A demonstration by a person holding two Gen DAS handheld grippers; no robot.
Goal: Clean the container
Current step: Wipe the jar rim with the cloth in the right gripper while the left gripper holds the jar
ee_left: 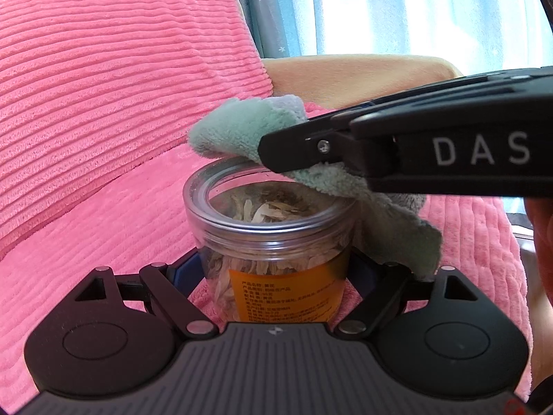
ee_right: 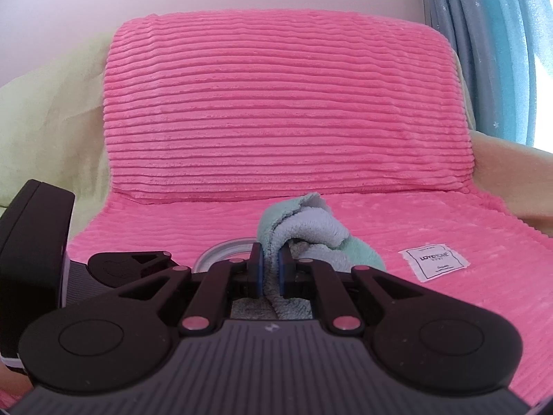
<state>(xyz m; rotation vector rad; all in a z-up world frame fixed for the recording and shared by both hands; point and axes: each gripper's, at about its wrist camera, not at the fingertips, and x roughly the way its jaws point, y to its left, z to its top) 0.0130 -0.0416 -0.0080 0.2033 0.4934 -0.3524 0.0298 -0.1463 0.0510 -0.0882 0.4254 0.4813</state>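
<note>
Now left gripper point(ee_left: 276, 269) clamps jar point(ee_left: 273, 242); right gripper point(ee_right: 270, 266) pinches cloth point(ee_right: 311, 235).

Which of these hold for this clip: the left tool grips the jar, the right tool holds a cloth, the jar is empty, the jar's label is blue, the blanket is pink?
1. The left tool grips the jar. True.
2. The right tool holds a cloth. True.
3. The jar is empty. False: pale dried slices show inside it.
4. The jar's label is blue. False: it is orange.
5. The blanket is pink. True.
</note>
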